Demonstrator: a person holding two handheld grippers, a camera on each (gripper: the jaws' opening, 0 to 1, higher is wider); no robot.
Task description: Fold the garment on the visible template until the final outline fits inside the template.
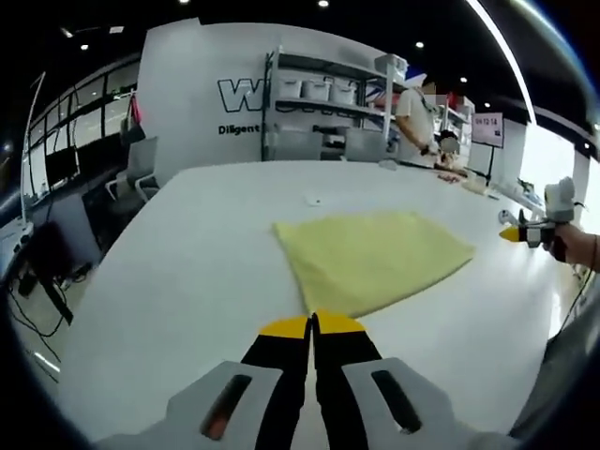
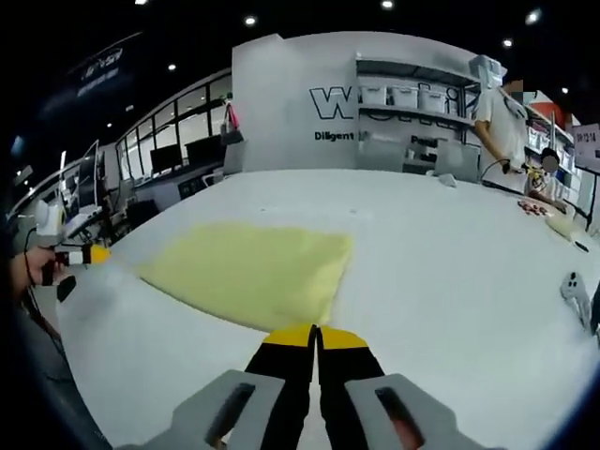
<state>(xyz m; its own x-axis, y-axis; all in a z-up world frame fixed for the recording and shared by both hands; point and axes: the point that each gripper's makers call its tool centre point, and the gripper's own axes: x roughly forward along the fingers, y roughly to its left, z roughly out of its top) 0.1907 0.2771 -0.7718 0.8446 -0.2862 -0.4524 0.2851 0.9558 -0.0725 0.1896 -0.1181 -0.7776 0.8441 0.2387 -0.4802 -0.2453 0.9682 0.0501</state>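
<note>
A pale yellow garment [image 1: 375, 258] lies flat and folded on the white table [image 1: 206, 272], in a rough four-sided outline. My left gripper [image 1: 312, 324] points at its near corner with jaws pressed together and nothing visible between them. It also appears, hand-held, off the garment's left corner as the left gripper [image 2: 94, 253]. In the right gripper view the garment [image 2: 253, 272] spreads left of centre, and my right gripper [image 2: 316, 330] is shut just before its near edge. The right gripper [image 1: 525, 234] hangs beyond the garment's right corner.
A small white item [image 1: 314, 199] lies on the far side of the table. A person [image 1: 412, 112] stands at the far edge by shelves [image 1: 328, 103]. A grey object [image 2: 572, 291] and a beige item [image 2: 560, 220] sit at the table's right. Chairs [image 1: 141, 173] stand on the left.
</note>
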